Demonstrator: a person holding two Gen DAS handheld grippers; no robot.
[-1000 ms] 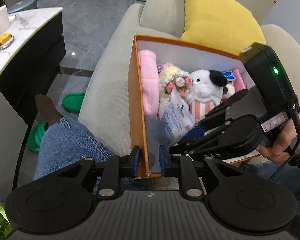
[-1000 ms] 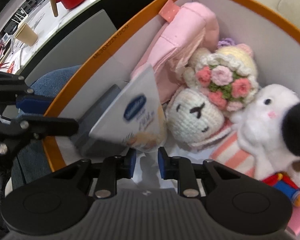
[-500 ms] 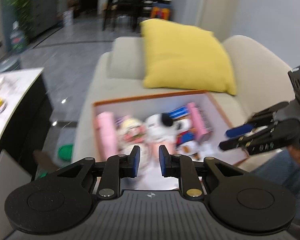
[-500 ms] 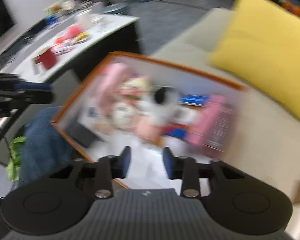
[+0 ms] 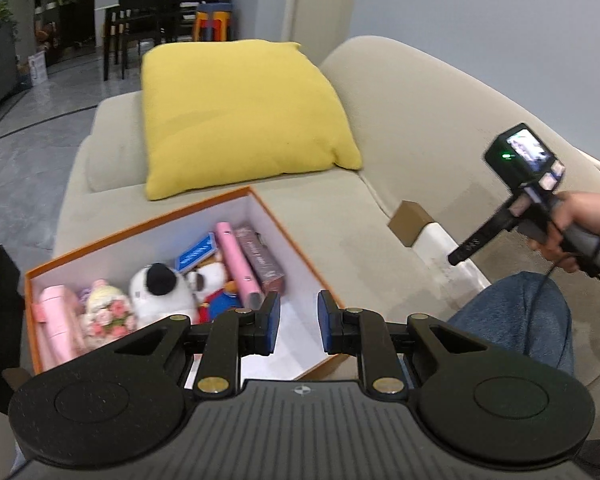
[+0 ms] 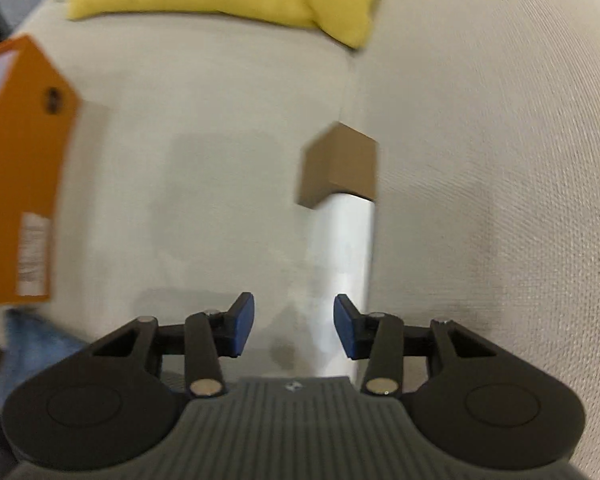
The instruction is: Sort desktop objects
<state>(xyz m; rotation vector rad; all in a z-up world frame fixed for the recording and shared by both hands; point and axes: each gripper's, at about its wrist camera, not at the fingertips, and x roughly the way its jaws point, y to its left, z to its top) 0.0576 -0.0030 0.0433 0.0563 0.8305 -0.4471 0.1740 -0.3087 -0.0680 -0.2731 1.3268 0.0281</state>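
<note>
An orange box point(image 5: 140, 222) with a white inside sits on the beige sofa and holds plush toys point(image 5: 160, 292), pink items and a blue card. My left gripper point(image 5: 299, 328) hovers over its near corner, pads a little apart with nothing between them. A long white box with a brown cardboard end point(image 6: 340, 164) lies on the seat by the backrest point(image 5: 410, 216). My right gripper point(image 6: 294, 326) points down at the near end of that white box. Its jaws are opening and nothing is between them. A hand holds the right gripper point(image 5: 460, 256) at the right of the left wrist view.
A yellow cushion point(image 5: 236, 112) leans at the back of the sofa beyond the orange box point(image 6: 24, 184). A knee in blue jeans point(image 5: 520, 320) is at the front right. A dining area and grey floor lie far left.
My left gripper let go of the box wall and drew back and up. My right gripper left the box, swung right over the seat to the white box, and its jaws widened.
</note>
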